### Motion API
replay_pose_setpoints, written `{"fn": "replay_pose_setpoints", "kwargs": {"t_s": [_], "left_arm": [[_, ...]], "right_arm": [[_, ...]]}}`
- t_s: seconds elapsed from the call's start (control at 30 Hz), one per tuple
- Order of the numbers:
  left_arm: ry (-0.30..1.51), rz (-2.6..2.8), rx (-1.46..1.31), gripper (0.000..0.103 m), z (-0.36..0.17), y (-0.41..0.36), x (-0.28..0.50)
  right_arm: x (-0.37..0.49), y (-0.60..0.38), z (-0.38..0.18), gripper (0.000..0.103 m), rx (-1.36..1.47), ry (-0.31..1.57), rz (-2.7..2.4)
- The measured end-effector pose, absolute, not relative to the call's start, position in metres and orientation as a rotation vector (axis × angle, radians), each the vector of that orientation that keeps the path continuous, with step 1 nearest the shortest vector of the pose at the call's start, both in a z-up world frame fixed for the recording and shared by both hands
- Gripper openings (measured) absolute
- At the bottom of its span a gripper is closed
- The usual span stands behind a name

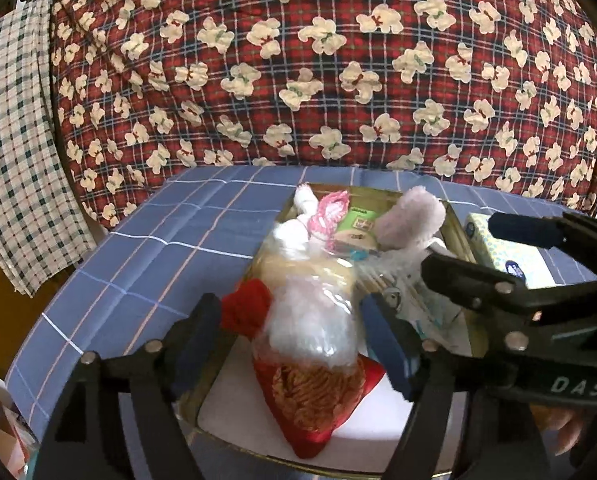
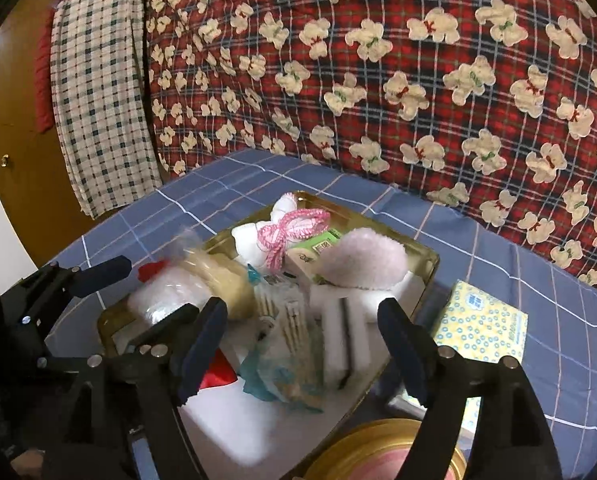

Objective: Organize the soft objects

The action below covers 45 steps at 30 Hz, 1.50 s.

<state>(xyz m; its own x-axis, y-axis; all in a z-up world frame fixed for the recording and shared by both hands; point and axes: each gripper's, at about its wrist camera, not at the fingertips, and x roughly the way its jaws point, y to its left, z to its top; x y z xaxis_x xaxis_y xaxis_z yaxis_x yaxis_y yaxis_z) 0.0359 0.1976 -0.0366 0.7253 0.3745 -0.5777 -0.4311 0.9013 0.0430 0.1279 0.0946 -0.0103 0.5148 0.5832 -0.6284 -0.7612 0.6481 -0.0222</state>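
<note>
A gold tin box (image 1: 218,364) (image 2: 426,264) on the blue checked cloth holds several soft things. A clear bag of white stuffing (image 1: 314,312) (image 2: 166,300) lies over a red pouch (image 1: 318,404). My left gripper (image 1: 294,332) is open, its fingers either side of that bag. A pink fluffy puff (image 1: 412,220) (image 2: 362,260), pink lace ribbon (image 2: 290,232) and white sponges (image 2: 342,336) lie further in. My right gripper (image 2: 302,332) is open above a pack of cotton swabs (image 2: 286,324).
A yellow tissue pack (image 2: 482,328) (image 1: 506,256) lies right of the box. A round gold lid (image 2: 382,452) sits at the near edge. A red teddy-print quilt (image 1: 318,60) rises behind the table. A checked towel (image 2: 98,92) hangs at left.
</note>
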Motion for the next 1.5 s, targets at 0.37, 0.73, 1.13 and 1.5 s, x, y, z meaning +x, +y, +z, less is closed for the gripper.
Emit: {"fn": "replay_pose_setpoints", "kwargs": {"t_s": [0.37, 0.73, 1.13, 1.5], "left_arm": [[0.548, 0.493, -0.082, 0.094, -0.022, 0.197, 0.012], [0.451, 0.500, -0.082, 0.100, -0.008, 0.186, -0.017], [0.421, 0.499, -0.083, 0.101, -0.006, 0.180, -0.025], [0.420, 0.499, -0.082, 0.101, -0.007, 0.179, -0.025]], "right_arm": [[0.102, 0.064, 0.010, 0.080, -0.244, 0.538, 0.823], [0.069, 0.039, 0.021, 0.081, -0.183, 0.389, 0.797], [0.060, 0.026, 0.024, 0.085, -0.141, 0.349, 0.790], [0.059, 0.024, 0.024, 0.085, -0.136, 0.343, 0.789]]}}
